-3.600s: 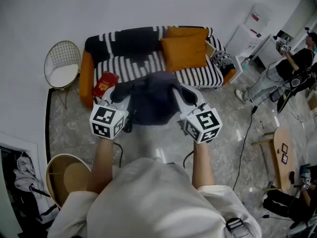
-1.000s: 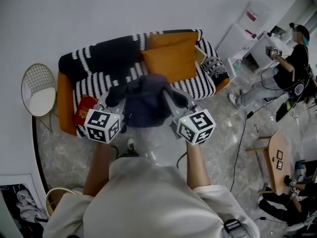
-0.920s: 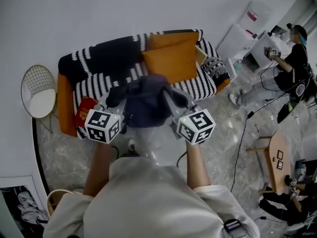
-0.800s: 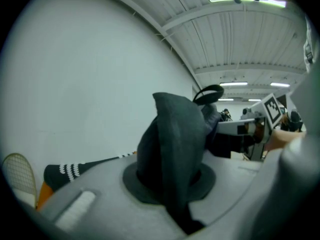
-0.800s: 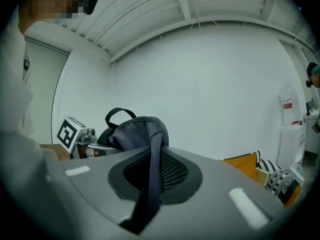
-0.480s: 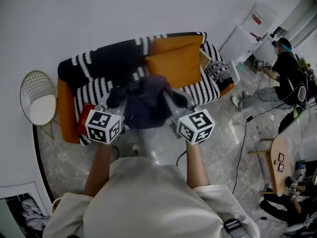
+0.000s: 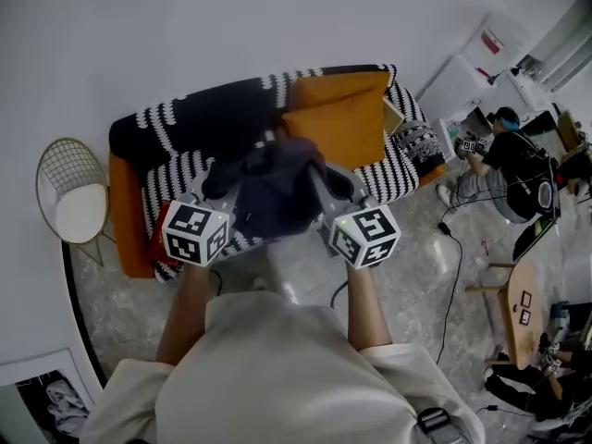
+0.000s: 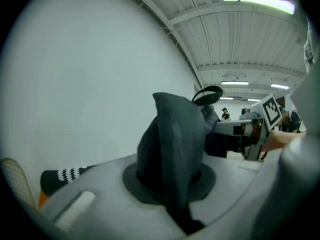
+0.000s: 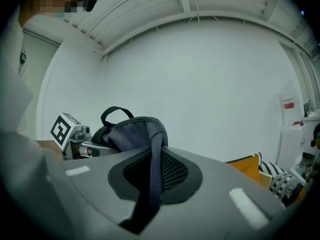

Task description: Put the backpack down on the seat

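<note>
A dark grey backpack [image 7: 273, 188] hangs in the air between my two grippers, over the front edge of the black-and-white striped sofa seat [image 7: 393, 160]. My left gripper [image 7: 219, 185] is shut on a fold of the backpack's fabric [image 8: 172, 144]. The jaws of my right gripper [image 7: 333, 181] are shut on a shoulder strap [image 9: 152, 164] with mesh padding behind it. In the right gripper view the bag's body and top handle [image 9: 116, 111] show beyond the jaws. Two orange cushions [image 7: 338, 118] lean on the sofa's back.
A gold wire chair [image 7: 69, 202] with a white pad stands left of the sofa. A patterned pillow [image 7: 416, 141] lies at the sofa's right end. A person [image 7: 504, 155] crouches by white cabinets [image 7: 472, 72] at the right. Cables and a round wooden table [image 7: 523, 313] are on the floor there.
Both grippers have carried the backpack toward the sofa, so it now overlaps the seat. A red packet on the seat has slipped behind the left gripper's cube. The person at the right has crouched.
</note>
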`<state>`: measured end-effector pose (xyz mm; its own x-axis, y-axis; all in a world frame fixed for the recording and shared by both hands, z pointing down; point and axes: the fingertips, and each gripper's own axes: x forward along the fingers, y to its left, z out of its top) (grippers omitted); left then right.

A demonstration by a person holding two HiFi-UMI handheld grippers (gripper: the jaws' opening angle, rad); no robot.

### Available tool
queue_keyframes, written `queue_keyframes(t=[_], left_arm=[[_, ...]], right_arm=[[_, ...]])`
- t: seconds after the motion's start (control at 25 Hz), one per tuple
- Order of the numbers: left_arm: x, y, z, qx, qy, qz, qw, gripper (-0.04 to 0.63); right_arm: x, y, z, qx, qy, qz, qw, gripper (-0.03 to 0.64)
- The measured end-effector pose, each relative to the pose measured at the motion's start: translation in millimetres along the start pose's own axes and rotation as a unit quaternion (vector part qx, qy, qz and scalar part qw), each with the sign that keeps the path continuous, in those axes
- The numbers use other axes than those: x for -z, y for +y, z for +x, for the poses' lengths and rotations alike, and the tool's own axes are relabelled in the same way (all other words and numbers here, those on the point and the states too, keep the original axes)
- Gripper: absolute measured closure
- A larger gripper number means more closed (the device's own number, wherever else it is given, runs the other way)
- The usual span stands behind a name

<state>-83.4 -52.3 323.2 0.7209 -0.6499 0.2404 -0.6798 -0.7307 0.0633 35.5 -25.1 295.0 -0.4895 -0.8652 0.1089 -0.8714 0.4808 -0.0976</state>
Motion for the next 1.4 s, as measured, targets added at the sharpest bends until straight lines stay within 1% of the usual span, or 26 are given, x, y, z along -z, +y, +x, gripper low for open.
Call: queue_keyframes(t=[0.12, 0.36, 0.44, 0.72, 0.88, 1.16, 1.24, 1.4], left_arm=[[2, 15, 6, 0.007, 0.005, -0.001, 1.0, 0.586], [4, 27, 20, 0.023, 0.021, 0.012, 0.9995, 0.586], [5, 30, 25, 0.027, 0.025, 0.012, 0.9993, 0.586], [13, 52, 49, 0.027, 0.032, 0.001, 0.9991, 0.586], [13, 69, 66, 0.016, 0.033, -0.009, 0.9993, 0.586], [11, 100, 109, 0.007, 0.048, -0.013, 0.9987, 0.586], [15, 113, 121, 0.001, 0.053, -0.016, 0.9985, 0.586], [27, 140, 148, -0.012, 0.072, -0.022, 0.9971, 0.586]], right_arm=[[1, -4, 16, 0.017, 0.001, -0.004, 1.0, 0.597], [8, -23, 35, 0.059, 0.012, 0.044, 0.997, 0.597], [10, -28, 40, 0.063, 0.014, 0.051, 0.997, 0.597], [20, -45, 68, 0.06, 0.017, 0.052, 0.997, 0.597], [23, -58, 90, 0.04, 0.021, 0.062, 0.997, 0.597], [27, -96, 133, 0.022, 0.024, 0.086, 0.996, 0.597], [33, -105, 149, 0.019, 0.03, 0.091, 0.995, 0.597], [52, -125, 186, 0.015, 0.059, 0.105, 0.993, 0.592]])
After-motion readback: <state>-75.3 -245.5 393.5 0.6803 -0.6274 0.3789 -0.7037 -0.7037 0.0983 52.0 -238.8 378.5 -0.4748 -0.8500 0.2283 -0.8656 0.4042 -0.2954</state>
